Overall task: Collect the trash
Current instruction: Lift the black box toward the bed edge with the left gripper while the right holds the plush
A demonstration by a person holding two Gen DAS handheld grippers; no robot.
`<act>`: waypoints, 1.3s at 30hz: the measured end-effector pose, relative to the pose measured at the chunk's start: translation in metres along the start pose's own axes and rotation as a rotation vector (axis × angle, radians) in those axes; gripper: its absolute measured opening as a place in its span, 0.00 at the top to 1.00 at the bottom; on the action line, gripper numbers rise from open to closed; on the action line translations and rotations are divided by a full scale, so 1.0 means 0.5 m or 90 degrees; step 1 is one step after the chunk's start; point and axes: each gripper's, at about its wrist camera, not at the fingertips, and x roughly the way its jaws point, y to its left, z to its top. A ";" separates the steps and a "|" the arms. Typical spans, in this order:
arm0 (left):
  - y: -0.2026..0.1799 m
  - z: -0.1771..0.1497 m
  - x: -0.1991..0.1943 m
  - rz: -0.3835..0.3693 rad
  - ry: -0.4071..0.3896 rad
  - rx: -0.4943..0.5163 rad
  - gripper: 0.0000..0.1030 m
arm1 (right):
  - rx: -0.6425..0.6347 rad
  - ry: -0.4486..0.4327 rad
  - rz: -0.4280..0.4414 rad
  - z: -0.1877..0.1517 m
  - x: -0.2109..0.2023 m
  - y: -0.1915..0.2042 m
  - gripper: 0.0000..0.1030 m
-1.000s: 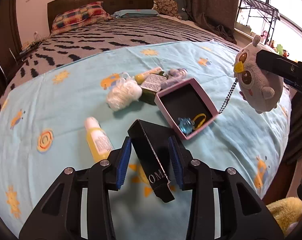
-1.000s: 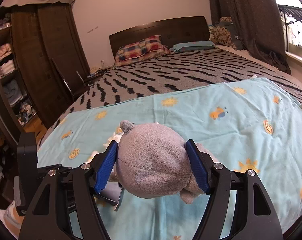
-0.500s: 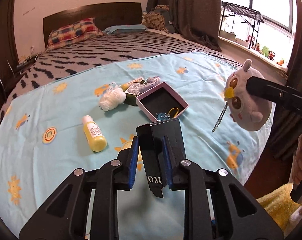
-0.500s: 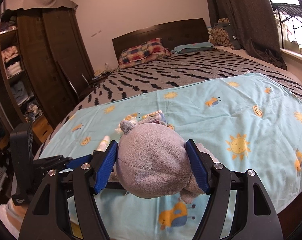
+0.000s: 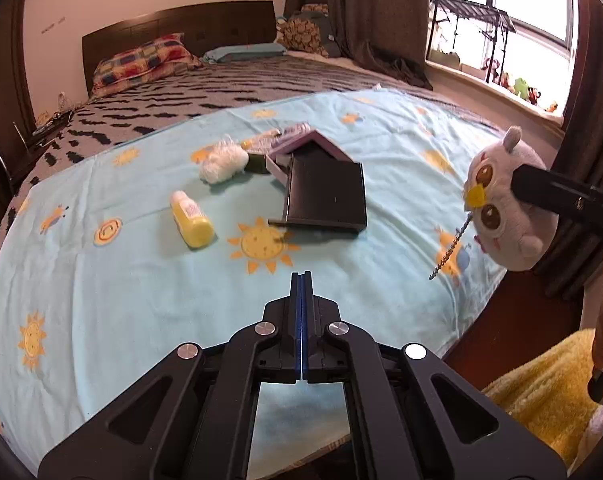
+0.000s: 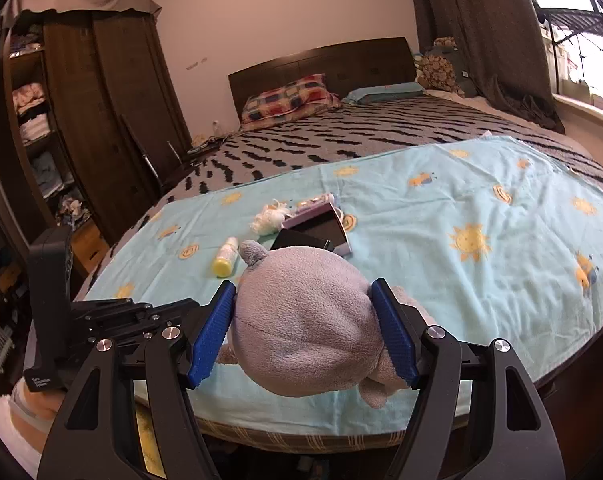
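My left gripper (image 5: pixel 301 277) is shut with nothing between its blue pads, low over the blue sheet. A black box (image 5: pixel 325 196) lies ahead of it on the bed, propped against the pink box (image 5: pixel 317 142), which is tipped up. A yellow bottle (image 5: pixel 191 220) and a white fluffy ball (image 5: pixel 223 162) lie to the left. My right gripper (image 6: pixel 304 286) is shut on a grey plush toy (image 6: pixel 305 332), held above the bed's near edge. In the left wrist view the plush toy (image 5: pixel 501 204) faces me at the right, its chain (image 5: pixel 449 252) dangling.
The blue sun-print sheet (image 6: pixel 481 220) covers the near half of the bed, with a striped blanket and pillows (image 6: pixel 289 100) behind. A wardrobe (image 6: pixel 81 120) stands at the left. A yellow towel (image 5: pixel 541 380) lies below the bed's edge at the right.
The black box has left my left gripper, whose jaws closed fully; it now lies on the bed against the pink box. Both grippers have drawn back from the items, the right still holding the plush.
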 end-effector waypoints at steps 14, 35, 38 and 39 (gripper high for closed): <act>-0.058 0.049 0.101 0.019 -0.017 0.039 0.23 | 0.067 -0.025 -0.039 -0.035 -0.034 -0.101 0.31; -0.077 0.114 0.188 0.039 0.028 0.051 0.34 | 0.064 -0.015 -0.030 -0.054 -0.041 -0.109 0.31; -0.075 0.098 0.133 0.022 0.011 0.041 0.34 | 0.057 -0.020 -0.024 -0.062 -0.059 -0.091 0.31; -0.074 0.090 0.111 0.016 0.004 0.039 0.34 | 0.054 -0.022 -0.023 -0.066 -0.065 -0.084 0.31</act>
